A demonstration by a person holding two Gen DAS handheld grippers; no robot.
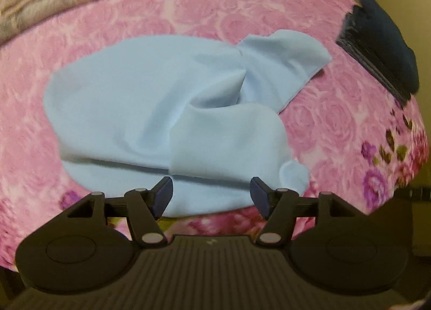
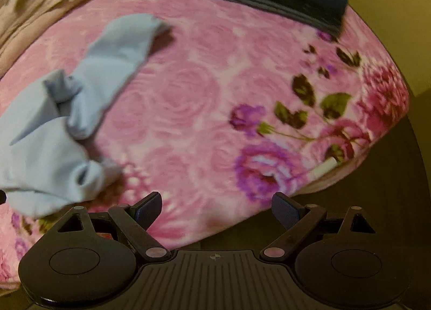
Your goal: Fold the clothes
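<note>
- While both claws hang spread and empty, the blue cloth (image 1: 161,111) lies rumpled on the pink floral blanket (image 1: 323,132) — creased, bunched in the middle, one flap thrown off toward the far right.
- Left gripper (image 1: 211,194): jaws wide apart, nothing between them. It sits at the cloth's near edge, and the hem runs straight across the gap between its fingers.
- Right gripper (image 2: 216,209): also released and holding nothing. It hovers over bare blanket near the bed's corner; the cloth (image 2: 54,121) lies well off to its left.
- Long axis: in the left view the cloth stretches side to side, roughly in line with the near hem, with the loose flap angling away toward the dark folded stack (image 1: 382,49) at the far right of the bed.
- Nearer hand: the left, plainly — the cloth is dead ahead of it (the right would have to travel sideways to reach even the flap).
- Stage, as a judgement: the cloth is neither flat nor squared, so folding on it looks unfinished; the dark stack already lies neat.
- Any grasp likely turns on the near hem for the left claw and the right-hand flap or corner for the right one.
</note>
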